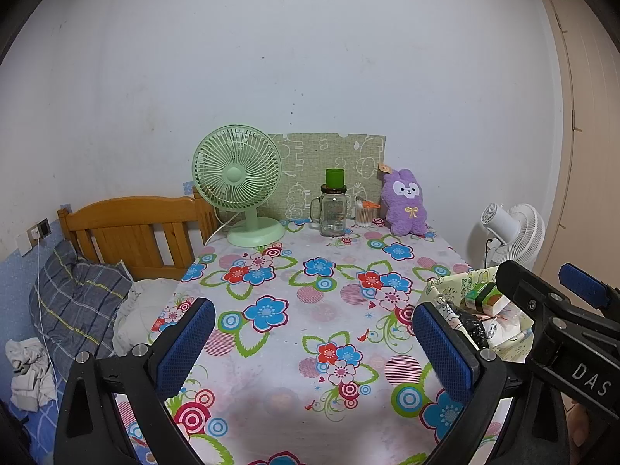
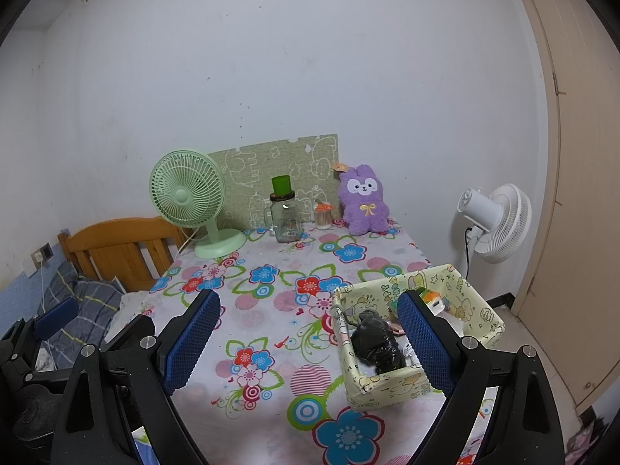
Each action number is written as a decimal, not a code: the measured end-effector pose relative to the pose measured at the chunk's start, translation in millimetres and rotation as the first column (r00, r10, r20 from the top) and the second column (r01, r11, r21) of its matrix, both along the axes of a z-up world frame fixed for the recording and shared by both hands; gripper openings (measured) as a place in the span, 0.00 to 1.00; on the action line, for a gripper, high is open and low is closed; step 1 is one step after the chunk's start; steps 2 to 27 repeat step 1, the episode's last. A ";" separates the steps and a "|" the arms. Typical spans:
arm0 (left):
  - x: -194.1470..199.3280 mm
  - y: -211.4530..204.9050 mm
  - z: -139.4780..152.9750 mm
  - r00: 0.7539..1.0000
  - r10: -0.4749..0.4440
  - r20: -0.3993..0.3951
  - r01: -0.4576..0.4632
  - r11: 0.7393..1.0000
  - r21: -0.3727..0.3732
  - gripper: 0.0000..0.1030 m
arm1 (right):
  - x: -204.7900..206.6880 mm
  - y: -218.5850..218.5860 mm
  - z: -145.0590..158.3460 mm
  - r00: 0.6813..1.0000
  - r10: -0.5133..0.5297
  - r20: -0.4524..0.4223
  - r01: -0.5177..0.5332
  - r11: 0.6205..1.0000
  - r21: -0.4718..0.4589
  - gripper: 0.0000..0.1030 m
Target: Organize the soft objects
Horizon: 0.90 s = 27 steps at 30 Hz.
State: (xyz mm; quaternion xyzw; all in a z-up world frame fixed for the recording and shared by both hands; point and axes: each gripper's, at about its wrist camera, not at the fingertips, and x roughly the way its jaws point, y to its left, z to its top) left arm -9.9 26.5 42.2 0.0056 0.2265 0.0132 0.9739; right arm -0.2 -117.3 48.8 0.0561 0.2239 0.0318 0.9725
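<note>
A purple plush bunny (image 1: 405,203) (image 2: 362,201) sits upright at the table's far right, against a green patterned board. A paper-covered box (image 2: 480,310) (image 1: 436,290) stands at the near right and holds a black bag (image 2: 376,343) (image 1: 471,325) and small packets. My left gripper (image 1: 314,345) hangs open over the near middle of the floral tablecloth (image 1: 310,271), holding nothing. My right gripper (image 2: 310,343) is open too, with its right finger over the box. In the left wrist view a blue pad (image 1: 585,285) of the right gripper shows beside the box.
At the back stand a green desk fan (image 1: 238,182), a glass jar with a green cup on top (image 1: 333,209) and a cotton swab tub (image 1: 364,213). A white fan (image 2: 496,223) is past the table's right edge. A wooden headboard (image 1: 135,228) and a grey pillow (image 1: 73,298) lie to the left.
</note>
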 end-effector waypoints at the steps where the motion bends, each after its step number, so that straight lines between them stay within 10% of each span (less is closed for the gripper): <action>1: 0.1 -0.1 0.0 1.000 -0.001 -0.001 0.001 1.000 -0.001 1.00 | -0.2 -0.1 0.1 1.000 0.000 0.001 0.000 1.000 0.000 0.92; 27: 0.1 -0.1 0.0 1.000 -0.001 -0.001 0.001 1.000 -0.001 1.00 | -0.2 -0.1 0.1 1.000 0.000 0.001 0.000 1.000 0.000 0.92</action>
